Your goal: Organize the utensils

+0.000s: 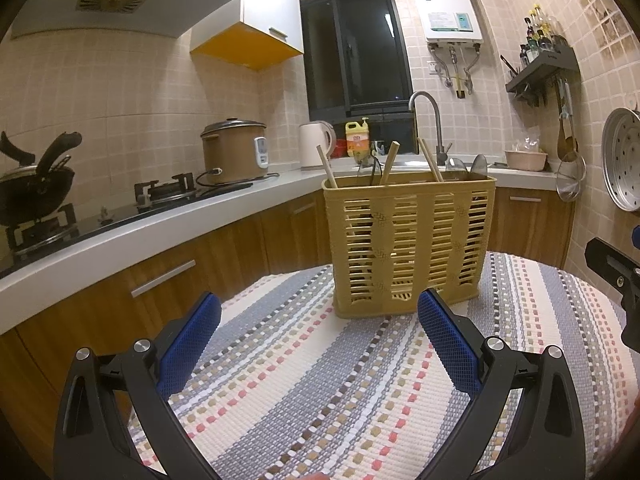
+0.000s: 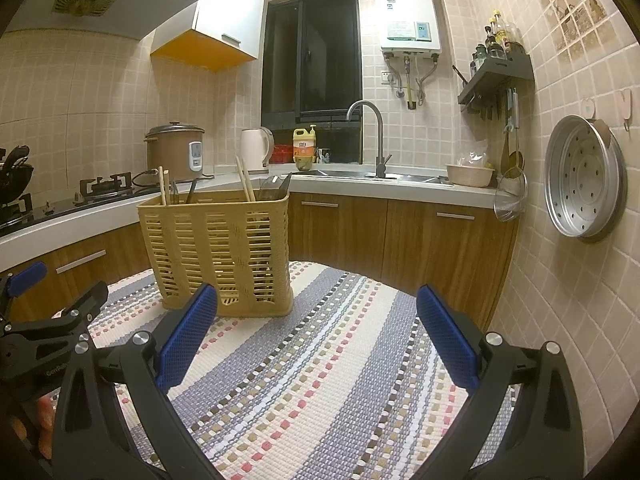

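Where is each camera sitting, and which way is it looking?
Left wrist: sits on the left gripper, looks along its open blue fingers at the yellow basket straight ahead; the other gripper's edge shows at right.
Right wrist: sits on the right gripper, also open, basket ahead-left; the left gripper shows at left.
Both share the basket, striped cloth, faucet.

Warm, dim indoor lighting from overhead, dark window [image 1: 356, 48] ahead, both views sharp centrally, with strong fisheye curvature and black vignetting at the corners.

Utensil ends hidden inside slatted basket [image 1: 408, 240], right tongs [image 1: 612, 276] cut off by frame edge
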A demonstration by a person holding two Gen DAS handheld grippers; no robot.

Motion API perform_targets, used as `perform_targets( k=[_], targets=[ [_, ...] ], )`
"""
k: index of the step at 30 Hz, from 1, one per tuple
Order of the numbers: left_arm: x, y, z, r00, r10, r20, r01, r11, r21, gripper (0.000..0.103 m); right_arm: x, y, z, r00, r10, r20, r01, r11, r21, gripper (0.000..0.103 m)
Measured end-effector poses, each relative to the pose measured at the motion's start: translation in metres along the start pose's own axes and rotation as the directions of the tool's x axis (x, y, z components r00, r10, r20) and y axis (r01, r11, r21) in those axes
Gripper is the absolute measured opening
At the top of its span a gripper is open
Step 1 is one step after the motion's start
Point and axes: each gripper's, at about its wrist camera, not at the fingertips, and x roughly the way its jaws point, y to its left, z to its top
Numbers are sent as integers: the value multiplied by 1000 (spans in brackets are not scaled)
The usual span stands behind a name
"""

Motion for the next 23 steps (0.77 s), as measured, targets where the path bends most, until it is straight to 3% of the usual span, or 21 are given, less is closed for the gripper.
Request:
perform_targets(
  k=[13,23],
  targets=[
    [-5,-1,0,999,23,37,-24,1000,17,96,-1,0,1,1000,-1,2,1,1000,1,95],
    [3,9,1,1000,-8,-15,8,999,-42,96,-2,1,1,1000,-3,7,3,1000,-1,95]
  ],
)
